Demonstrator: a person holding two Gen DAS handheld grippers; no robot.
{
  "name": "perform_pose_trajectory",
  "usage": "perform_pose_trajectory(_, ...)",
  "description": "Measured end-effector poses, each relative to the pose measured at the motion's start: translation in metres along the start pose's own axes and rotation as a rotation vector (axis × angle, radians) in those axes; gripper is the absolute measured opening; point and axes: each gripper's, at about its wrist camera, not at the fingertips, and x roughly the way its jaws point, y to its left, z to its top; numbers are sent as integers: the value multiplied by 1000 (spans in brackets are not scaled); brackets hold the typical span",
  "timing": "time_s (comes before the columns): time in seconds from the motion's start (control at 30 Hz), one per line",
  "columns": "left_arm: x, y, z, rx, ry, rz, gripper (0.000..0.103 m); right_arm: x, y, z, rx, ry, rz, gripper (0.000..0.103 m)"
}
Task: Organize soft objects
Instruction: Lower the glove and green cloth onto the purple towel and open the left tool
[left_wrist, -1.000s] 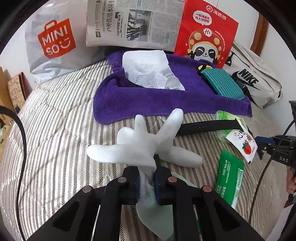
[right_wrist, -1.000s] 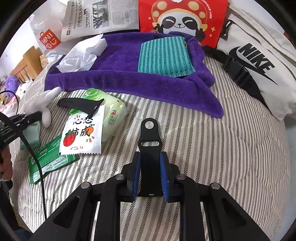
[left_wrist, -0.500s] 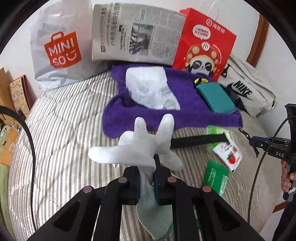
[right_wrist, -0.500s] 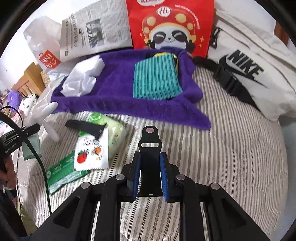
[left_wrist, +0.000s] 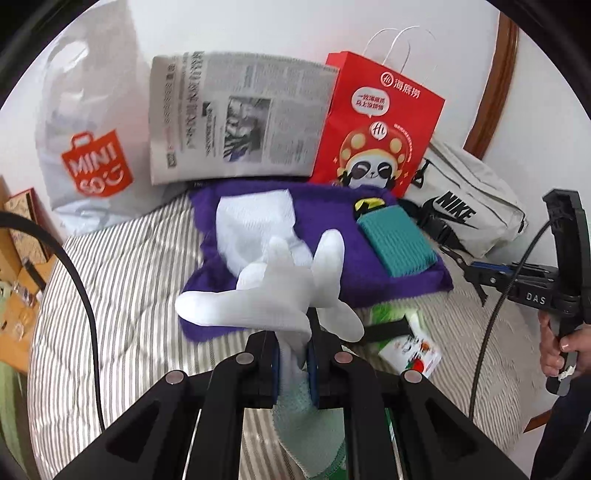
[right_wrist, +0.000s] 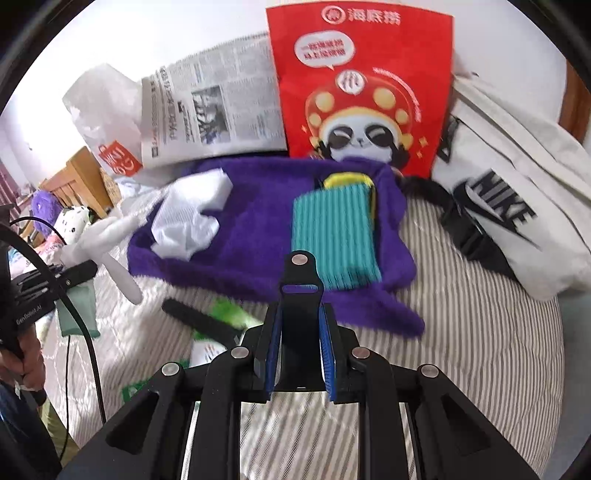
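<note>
My left gripper (left_wrist: 293, 354) is shut on a white glove (left_wrist: 273, 295) with a pale green cuff, held up off the striped bed (left_wrist: 129, 277). Its fingers splay out in front of a purple towel (left_wrist: 354, 236). On that towel lie a crumpled white tissue (left_wrist: 255, 218) and a folded teal cloth (left_wrist: 397, 240). My right gripper (right_wrist: 300, 325) is shut on a black strap (right_wrist: 300, 280) that sticks up between the pads, above the towel's (right_wrist: 258, 221) near edge. In the right wrist view the glove (right_wrist: 107, 236) hangs at the far left.
A red paper bag (left_wrist: 376, 122), a newspaper (left_wrist: 236, 114) and a Miniso bag (left_wrist: 92, 140) stand against the wall behind the towel. A grey Nike bag (left_wrist: 469, 199) lies at the right. Snack packets (left_wrist: 410, 350) and another black strap (right_wrist: 203, 321) lie on the bed.
Both grippers have risen above the bed with the glove and the strap still held. The towel and bags now look smaller and farther below.
</note>
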Motion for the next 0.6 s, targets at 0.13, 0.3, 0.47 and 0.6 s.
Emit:
perform_pose_trajectory(0.13,5,-1,17,10,-8,-4,11,5,7,23,-10,-22,25,20)
perform_pose_trajectory(0.3,18,1,32,0,-10,-14,11,27,13,47,-15,-13,49,20)
perform_pose_trajectory(0.47,30,7,41,1,2,-7,11,57,17,65,-12,5,63,20)
perform_pose_trajectory(0.6,38,15,46,1,15,11,11,86,20,73,-10,42,64,20)
